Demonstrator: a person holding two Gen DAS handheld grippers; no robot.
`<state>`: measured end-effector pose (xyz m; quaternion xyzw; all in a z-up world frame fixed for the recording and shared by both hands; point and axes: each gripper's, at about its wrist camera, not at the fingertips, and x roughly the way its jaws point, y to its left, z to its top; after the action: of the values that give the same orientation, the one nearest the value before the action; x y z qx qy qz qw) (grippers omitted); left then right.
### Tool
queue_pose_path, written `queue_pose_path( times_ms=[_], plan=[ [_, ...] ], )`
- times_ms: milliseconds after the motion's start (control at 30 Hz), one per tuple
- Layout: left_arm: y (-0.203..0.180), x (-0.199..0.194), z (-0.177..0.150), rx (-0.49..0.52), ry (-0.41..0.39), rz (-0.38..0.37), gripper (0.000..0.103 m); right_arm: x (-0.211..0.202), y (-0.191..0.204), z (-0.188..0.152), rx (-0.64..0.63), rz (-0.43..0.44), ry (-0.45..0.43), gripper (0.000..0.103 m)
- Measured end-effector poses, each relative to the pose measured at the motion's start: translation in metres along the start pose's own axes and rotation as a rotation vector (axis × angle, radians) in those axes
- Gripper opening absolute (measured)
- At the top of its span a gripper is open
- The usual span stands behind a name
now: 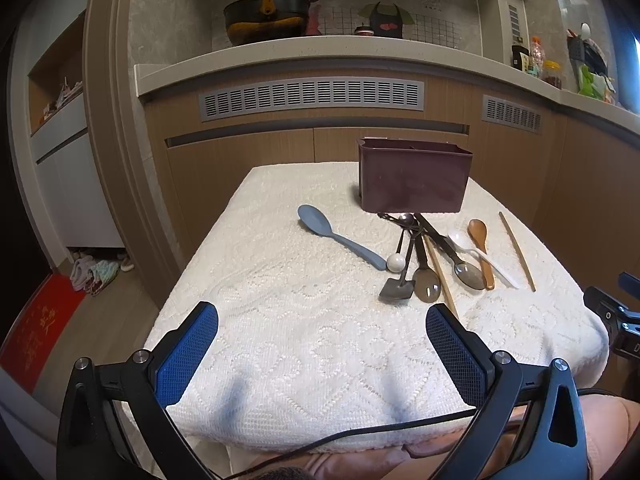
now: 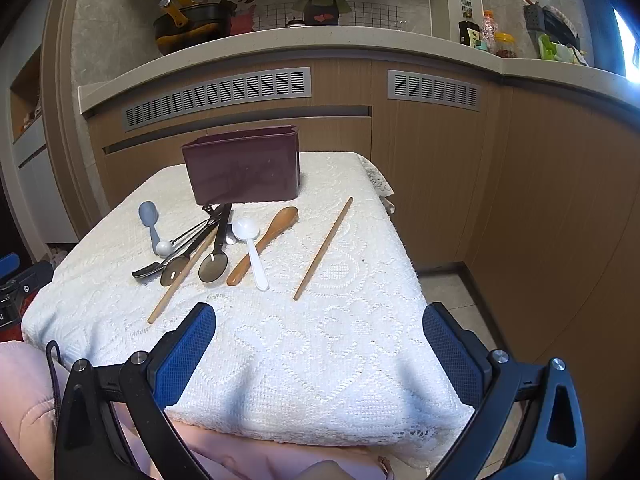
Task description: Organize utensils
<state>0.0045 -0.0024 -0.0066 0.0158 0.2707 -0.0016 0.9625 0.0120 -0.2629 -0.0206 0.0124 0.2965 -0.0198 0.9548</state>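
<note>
A dark maroon utensil box (image 1: 414,176) (image 2: 244,166) stands at the far side of a small table under a white lace cloth (image 1: 304,320) (image 2: 304,352). In front of it lie a blue-grey spoon (image 1: 340,236) (image 2: 150,222), a pile of dark metal spoons (image 1: 424,256) (image 2: 200,248), a brown wooden spoon (image 1: 482,248) (image 2: 266,242), a white plastic spoon (image 1: 480,250) (image 2: 252,250) and two wooden chopsticks (image 1: 517,250) (image 2: 323,249). My left gripper (image 1: 322,320) and right gripper (image 2: 319,320) are open and empty above the near edge.
A kitchen counter (image 1: 360,52) with wooden cabinets runs behind the table, with a pot (image 1: 266,18) and jars on it. The right gripper shows at the left wrist view's right edge (image 1: 616,320). Floor lies to both sides of the table.
</note>
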Motion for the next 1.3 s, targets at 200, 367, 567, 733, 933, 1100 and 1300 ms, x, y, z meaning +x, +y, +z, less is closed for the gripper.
queue_pose_path(
  times_ms=[200, 367, 567, 733, 933, 1100, 1300],
  plan=[
    [-0.0003, 0.0014, -0.0005, -0.001, 0.005, -0.001, 0.103, 0.0005, 0.0004, -0.0004, 0.0, 0.001, 0.0, 0.103],
    [-0.0004, 0.0018, -0.0006, -0.001, 0.006, -0.001, 0.103, 0.0015, 0.0016, -0.0011, -0.002, 0.005, -0.001, 0.103],
    [-0.0003, 0.0033, -0.0017, -0.002, 0.01, -0.001, 0.103, 0.0015, 0.0016, -0.0014, -0.003, 0.004, 0.0, 0.103],
    [0.0001, 0.0035, -0.0008, -0.002, 0.011, -0.001, 0.103, 0.0024, 0.0019, -0.0014, -0.002, 0.005, 0.003, 0.103],
    [-0.0004, 0.0073, -0.0024, -0.003, 0.016, 0.001, 0.103, 0.003, 0.0021, -0.0015, -0.003, 0.004, 0.003, 0.103],
    [-0.0005, 0.0073, -0.0031, -0.003, 0.018, 0.001, 0.103, 0.0029, 0.002, -0.0009, -0.002, 0.005, 0.005, 0.103],
    [-0.0001, 0.0071, -0.0022, -0.002, 0.018, 0.0, 0.103, 0.0027, 0.002, -0.0007, -0.002, 0.004, 0.005, 0.103]
  ],
)
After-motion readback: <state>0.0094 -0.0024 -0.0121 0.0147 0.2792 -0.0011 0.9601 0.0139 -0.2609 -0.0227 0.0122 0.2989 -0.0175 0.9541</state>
